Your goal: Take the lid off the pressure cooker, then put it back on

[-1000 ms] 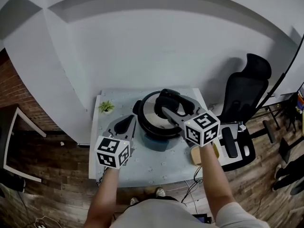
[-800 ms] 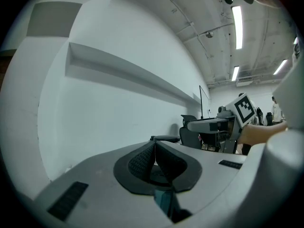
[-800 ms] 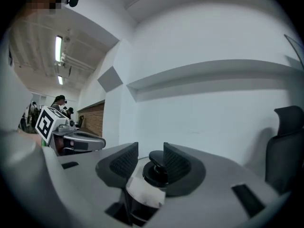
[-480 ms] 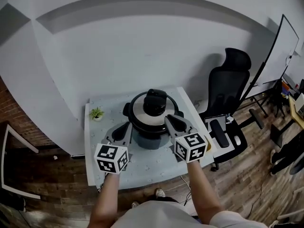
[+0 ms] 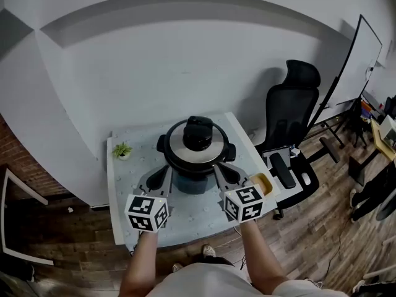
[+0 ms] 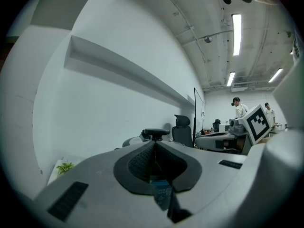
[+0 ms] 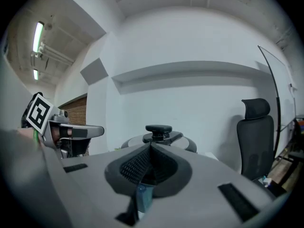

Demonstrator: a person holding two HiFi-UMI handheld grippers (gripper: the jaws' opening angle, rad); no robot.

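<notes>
cooker (image 5: 197, 166): upright on the bench (image 5: 124, 190), mid-width, nearer far edge than near edge.
lid (image 5: 185, 144): seated on cooker, looks square; black knob (image 5: 199, 133) at top centre.
left gripper (image 6: 154, 144): clenched, pads meet, nothing btwn. Over near-left part of bench, tips just beside cooker's left flank, not touching.
right gripper (image 7: 151, 146): same, closed tight on nothing. Over near-right part of bench, tips just beside cooker's right flank, apart from it. Knob sits dead ahead in its view.
other: small plant (image 5: 122, 150) at far-left corner; yellow item (image 5: 263, 182) at right edge, can't ID; office chair (image 5: 291, 122) off the right edge.
step: lid on, both grippers empty & off it, so either pre-lift or full cycle done. Can't say which from this.
next (if pre-lift): open one gripper, go up & fwd over rim, close on knob. Prob needs a twist to unlock before lifting, w/ other gripper bracing a side handle (image 5: 161, 145).
risk: cooker spinning on bench during twist.
</notes>
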